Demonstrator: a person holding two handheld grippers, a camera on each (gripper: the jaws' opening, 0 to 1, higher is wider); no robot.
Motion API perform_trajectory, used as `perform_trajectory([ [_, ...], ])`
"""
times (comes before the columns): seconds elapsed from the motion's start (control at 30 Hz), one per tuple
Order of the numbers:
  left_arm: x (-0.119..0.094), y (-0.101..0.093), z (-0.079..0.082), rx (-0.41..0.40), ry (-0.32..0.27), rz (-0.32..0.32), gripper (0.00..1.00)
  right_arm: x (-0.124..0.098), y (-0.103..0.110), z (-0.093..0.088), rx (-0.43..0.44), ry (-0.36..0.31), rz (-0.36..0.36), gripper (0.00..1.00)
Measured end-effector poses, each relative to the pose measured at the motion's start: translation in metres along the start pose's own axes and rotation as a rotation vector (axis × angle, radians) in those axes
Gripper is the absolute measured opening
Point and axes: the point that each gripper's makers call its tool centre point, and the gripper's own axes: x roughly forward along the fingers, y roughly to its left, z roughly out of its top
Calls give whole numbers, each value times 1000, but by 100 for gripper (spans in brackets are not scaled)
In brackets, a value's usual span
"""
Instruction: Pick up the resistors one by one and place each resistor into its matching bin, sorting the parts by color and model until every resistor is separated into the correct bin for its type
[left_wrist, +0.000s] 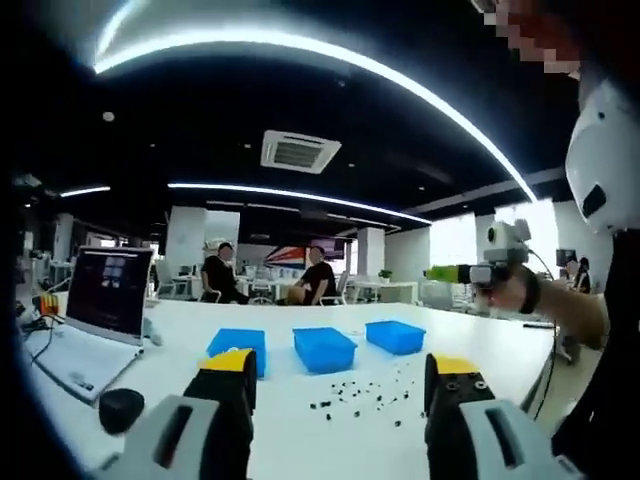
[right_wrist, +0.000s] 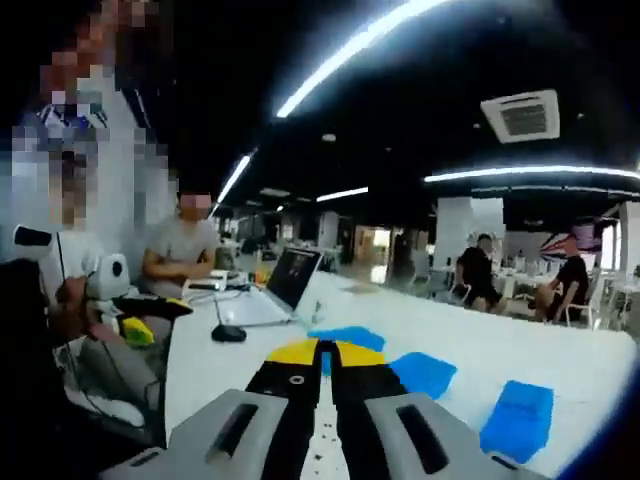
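Small dark resistors (left_wrist: 362, 392) lie scattered on the white table (left_wrist: 180, 330) in front of three blue bins (left_wrist: 324, 348), seen in the left gripper view. My left gripper (left_wrist: 342, 366) hovers above the table's near side, its yellow-tipped jaws wide open with nothing between them. My right gripper (left_wrist: 436, 272) is held up in a hand at the right, well above the table. In the right gripper view my right gripper (right_wrist: 325, 353) has its jaws shut together with nothing visible between them, and the blue bins (right_wrist: 425, 372) lie beyond and to its right. My left gripper (right_wrist: 160, 307) shows at the left.
An open laptop (left_wrist: 105, 300) and a black mouse (left_wrist: 120, 408) sit at the table's left end. Two people sit at desks far behind the bins. A seated person (right_wrist: 180, 245) is beyond the laptop (right_wrist: 285, 285) in the right gripper view.
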Motion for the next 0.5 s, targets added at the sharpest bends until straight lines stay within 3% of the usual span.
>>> perform_trajectory([
  [0.17, -7, 13, -3, 4, 6, 55, 68, 38, 5, 11, -10, -21, 22, 7],
  [0.27, -12, 31, -5, -27, -3, 142, 68, 79, 9, 12, 3, -25, 72, 7],
  [0.37, -15, 46, -9, -27, 14, 192, 69, 118, 6, 12, -16, -27, 78, 7],
  [0.5, -17, 49, -5, 5, 16, 203, 69, 173, -4, 6, -14, -12, 80, 7],
])
